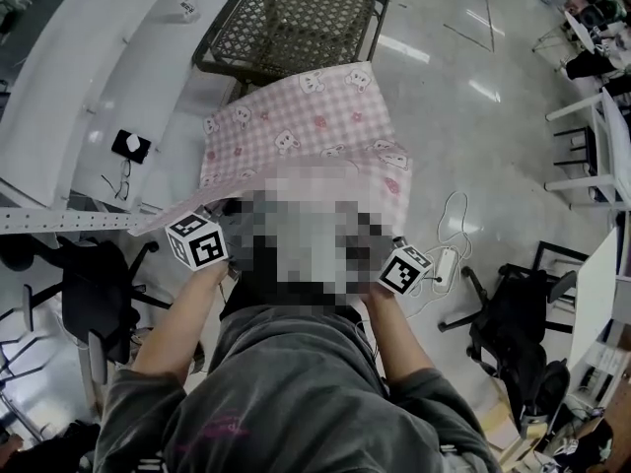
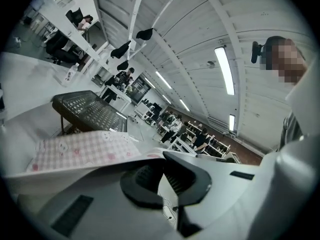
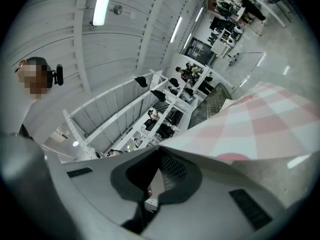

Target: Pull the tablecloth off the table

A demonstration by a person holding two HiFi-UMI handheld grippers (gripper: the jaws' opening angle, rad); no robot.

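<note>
Now, left gripper (image 2: 162, 176) jaws clenched on the near hem of the tablecloth (image 2: 85, 149); right gripper (image 3: 159, 176) jaws likewise clamped on its pink-checked edge, the fabric running off to that view's right; from both, the cloth stretches away towards the dark mesh bench (image 1: 286, 18). Up on the head view, the cloth lies mostly off the bench, only its far end reaching the near edge, the mesh top bare beyond it; a mosaic patch covers the jaws there, so only the two marker cubes (image 1: 197, 241) show. Around them: a black office chair (image 1: 94, 294) close on the left, a power strip (image 1: 446, 264) on the floor to the right, long white benches (image 1: 89, 57) far left. Only the gripper views catch the ceiling lights (image 2: 224, 69).
</note>
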